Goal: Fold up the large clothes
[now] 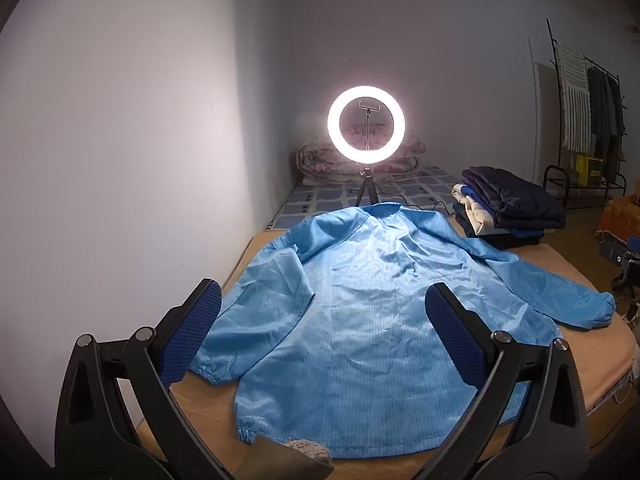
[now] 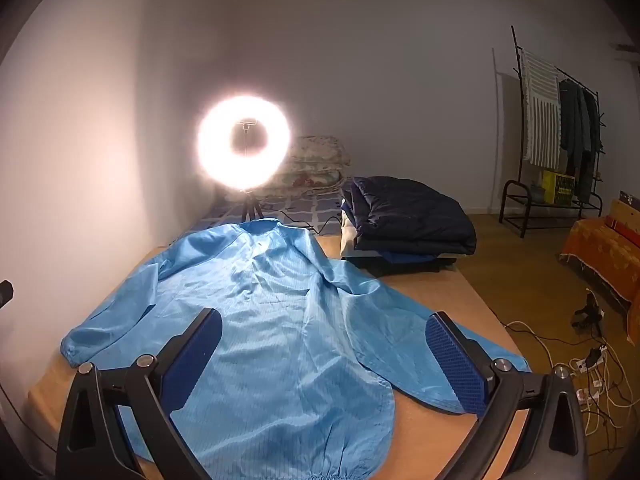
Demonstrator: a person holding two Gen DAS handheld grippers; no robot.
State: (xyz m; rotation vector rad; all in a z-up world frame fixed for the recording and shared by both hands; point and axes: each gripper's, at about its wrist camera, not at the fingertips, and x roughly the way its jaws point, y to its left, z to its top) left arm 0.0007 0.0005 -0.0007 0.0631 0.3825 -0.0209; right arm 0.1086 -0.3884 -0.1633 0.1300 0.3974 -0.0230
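1. Coat (image 1: 360,320), light blue with a fine grid weave, lies spread flat on the tan bed surface (image 1: 592,364), collar toward the far end and hem toward the cameras, both sleeves angled outward with gathered cuffs.
2. Left gripper (image 1: 324,328) hangs above the near part of the coat with its blue-padded fingers (image 1: 192,336) spread wide; the cloth shows between them, but the pads are not pressed on it and nothing is held. One sleeve's cuff lies just beside the left-hand pad in this view.
3. Right gripper (image 2: 324,356) likewise stands wide apart over the coat's lower body, empty; in its view the other sleeve runs under the right-hand finger (image 2: 456,364), though contact cannot be told.
4. Stack of folded dark clothes (image 2: 404,220) sits on the bed beyond the coat's shoulder, apart from it.
5. Ring light (image 1: 366,126) on a small tripod glows just past the collar, with a rolled floral quilt (image 1: 320,160) behind it against the wall.
6. Clothes rack (image 2: 560,136) stands at the far wall, and cables (image 2: 592,380) lie tangled on the wooden floor beside the bed.
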